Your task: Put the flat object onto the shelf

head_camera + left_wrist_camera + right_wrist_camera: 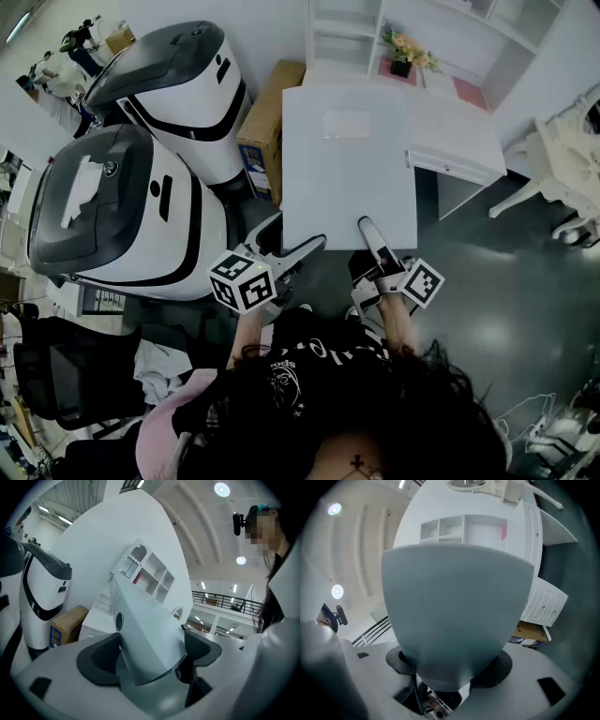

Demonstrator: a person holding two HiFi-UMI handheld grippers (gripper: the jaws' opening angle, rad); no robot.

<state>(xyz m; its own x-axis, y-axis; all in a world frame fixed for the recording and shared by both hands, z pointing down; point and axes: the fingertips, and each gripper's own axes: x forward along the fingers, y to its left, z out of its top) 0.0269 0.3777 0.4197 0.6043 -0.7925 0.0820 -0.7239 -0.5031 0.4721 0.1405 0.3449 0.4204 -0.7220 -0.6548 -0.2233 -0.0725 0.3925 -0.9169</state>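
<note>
Head view: board [347,159] carried in the air in front of the person, broad face up. Its long axis runs away from the person toward the shelf [342,37]. Left gripper [289,242] and right gripper [373,239] both clamp the near short edge.

Left gripper view: jaws stand wide, clamped on the board [145,634], which sits edge-on between them, far end aimed at the shelf [147,573].

Right gripper view: jaws closed on the board [457,616], which fills most of the frame; shelf [461,529] beyond.

Risk, as I judge it: both grips are at one end, so the unsupported far end may droop, pivot or slip. It could also clip the flowers [408,49] or the shelf's edge on entry.
</note>
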